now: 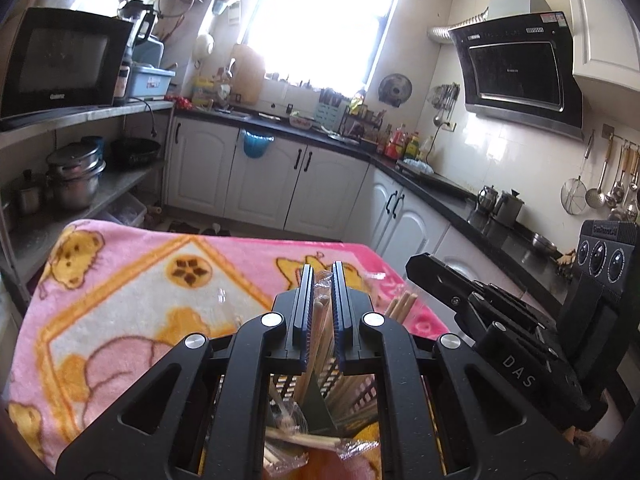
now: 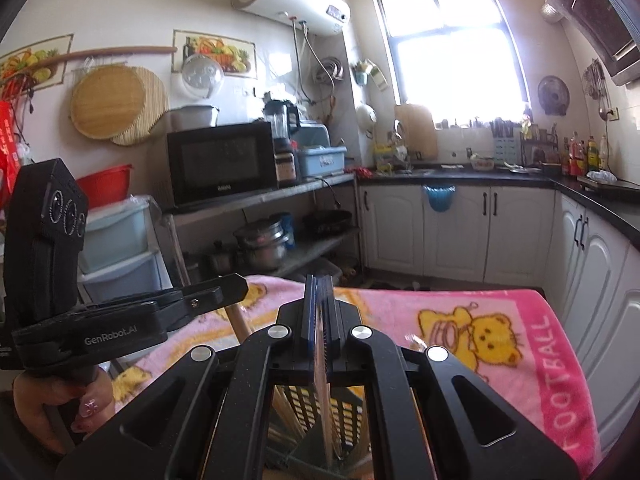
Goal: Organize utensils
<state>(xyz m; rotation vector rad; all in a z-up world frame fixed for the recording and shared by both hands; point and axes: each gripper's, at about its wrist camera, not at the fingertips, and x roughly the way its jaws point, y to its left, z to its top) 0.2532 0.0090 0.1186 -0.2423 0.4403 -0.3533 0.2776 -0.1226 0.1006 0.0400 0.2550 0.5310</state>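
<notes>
Both grippers sit low over the desk, which is draped in a pink bear-print towel (image 1: 132, 280). Directly below them stands a slotted utensil holder (image 2: 316, 412), dark, with a divider down its middle; wooden chopsticks already lean inside it.

Your left gripper (image 1: 321, 276) has its jaws drawn close, a narrow gap between them. In that gap sits a wrapped pair of chopsticks (image 1: 316, 328), crinkled clear plastic showing at the tips. The pair runs down toward the holder. More loose sticks (image 1: 402, 306) poke up just right of the jaws, and some wrapped ones lie near the bottom edge of that view, by the holder's base.

Your right gripper (image 2: 320, 288) is pinched almost fully together on a thin wooden stick (image 2: 322, 360) that runs straight down into the holder. Whether its lower end already rests on the holder floor is hidden from here.

Step in hand, as I read it: seating chopsticks into the holder, one load per hand. Both loads look aligned with the compartments but not yet let go.

Next move calls for lowering each load until it bottoms out, then easing the jaws apart and lifting straight up so nothing drags out. Mind the plastic wrap on the left load: it may cling to the pads or snag the slots.
</notes>
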